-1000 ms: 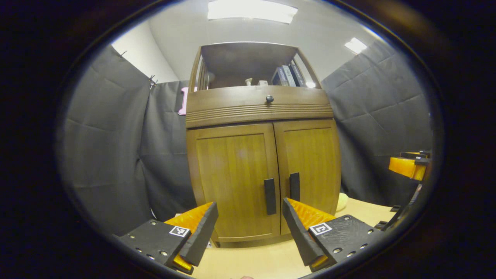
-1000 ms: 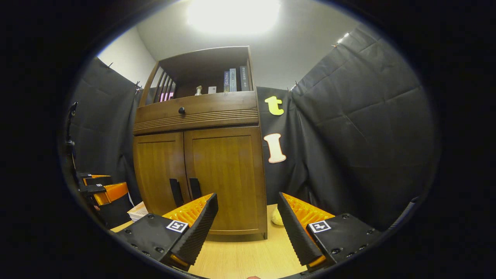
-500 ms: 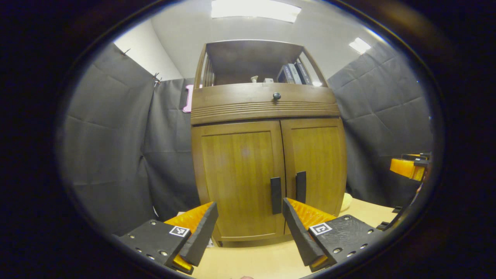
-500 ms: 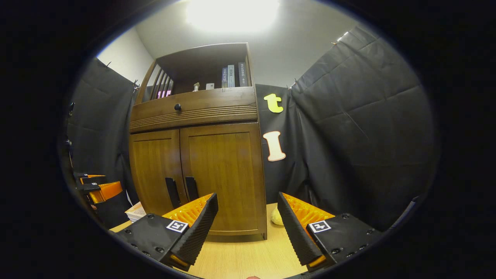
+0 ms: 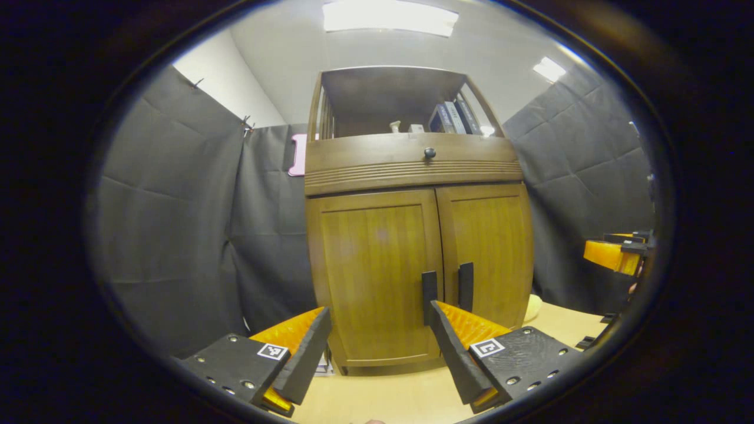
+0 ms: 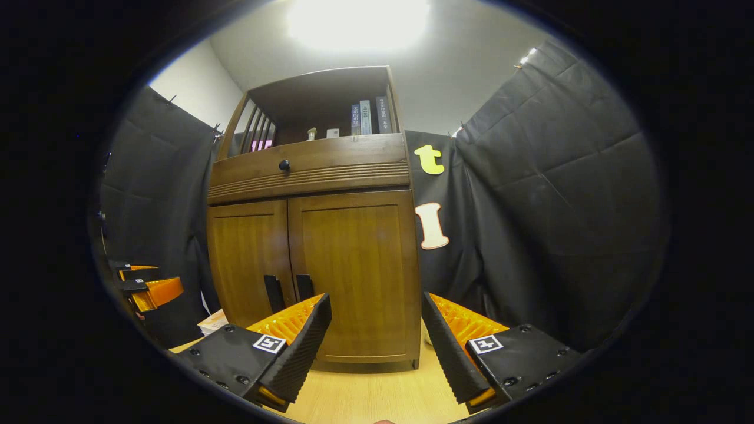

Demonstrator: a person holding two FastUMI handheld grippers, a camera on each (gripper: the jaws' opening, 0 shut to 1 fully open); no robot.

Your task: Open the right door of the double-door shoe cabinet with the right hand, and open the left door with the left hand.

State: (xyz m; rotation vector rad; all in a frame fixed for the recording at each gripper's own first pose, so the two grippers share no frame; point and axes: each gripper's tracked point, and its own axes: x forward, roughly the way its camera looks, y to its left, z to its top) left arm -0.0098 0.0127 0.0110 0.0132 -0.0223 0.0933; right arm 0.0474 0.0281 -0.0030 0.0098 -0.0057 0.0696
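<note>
The double-door shoe cabinet (image 5: pixel 412 235) stands on a pale wooden floor (image 6: pixel 377 394) against the booth's black cloth, both doors closed. Its two dark vertical handles sit side by side at the middle seam: the left door's handle (image 5: pixel 429 288) and the right door's handle (image 5: pixel 465 287).

The right gripper (image 6: pixel 377 330) has its fingers spread wide, grasping nothing, and it points at the plain panel of the right door (image 6: pixel 359 277). In the right gripper view that door's handle (image 6: pixel 304 287) lies off to the left, just above the left finger's tip. The left gripper (image 5: pixel 380 333) is likewise released and empty, well short of the cabinet, with the left door (image 5: pixel 380 274) ahead of it.

The step in hand appears to be the right gripper's approach to its handle. To do it well, the person should likely shift the gripper leftward until the handle sits centred between the fingers, then go forward and close on the bar alone. The two handles are close neighbours, so a finger could easily catch the wrong one or wedge between them. Once gripped, the pull should follow the door's arc about its outer hinge, not a straight line.
</note>
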